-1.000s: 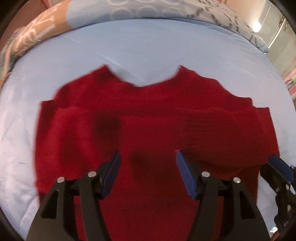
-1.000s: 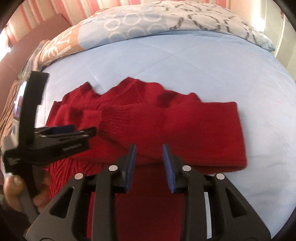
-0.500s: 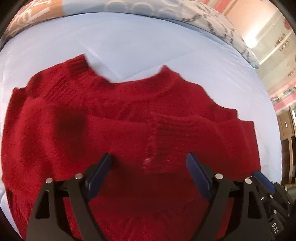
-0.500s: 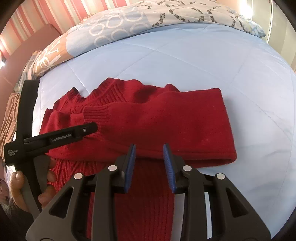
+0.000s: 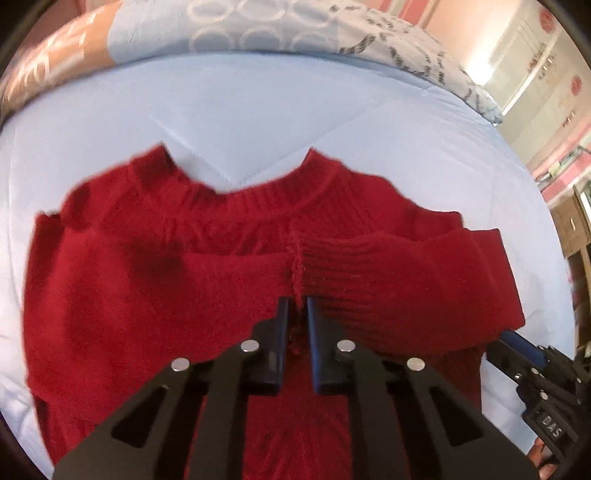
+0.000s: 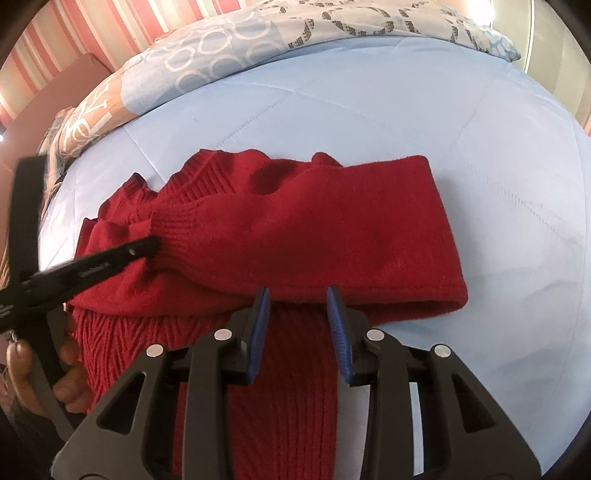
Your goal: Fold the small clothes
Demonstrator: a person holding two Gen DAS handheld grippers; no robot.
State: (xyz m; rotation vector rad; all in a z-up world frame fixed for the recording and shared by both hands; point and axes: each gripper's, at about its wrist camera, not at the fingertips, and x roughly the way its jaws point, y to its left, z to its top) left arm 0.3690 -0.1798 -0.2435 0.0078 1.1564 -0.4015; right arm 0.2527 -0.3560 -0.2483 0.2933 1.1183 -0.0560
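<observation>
A small red knit sweater [image 5: 155, 280] lies flat on the pale blue bed cover [image 5: 258, 110], collar at the far side, both sleeves folded across the chest. My left gripper [image 5: 296, 306] is shut on the ribbed cuff of the right sleeve [image 5: 299, 273] at the middle of the chest. In the right wrist view the left gripper [image 6: 149, 245] pinches that cuff [image 6: 173, 236]. My right gripper [image 6: 297, 295] is open and empty, low over the sweater [image 6: 314, 229] at the lower edge of the folded sleeve.
A patterned quilt [image 5: 258, 26] is bunched along the far edge of the bed, also in the right wrist view [image 6: 229, 55]. Striped wall [image 6: 62, 40] stands behind at left. Furniture [image 5: 569, 221] stands beyond the bed's right side.
My left gripper has closed from wide open onto the sleeve cuff at the chest. My right gripper has opened a little wider and moved closer to the folded sleeve.
</observation>
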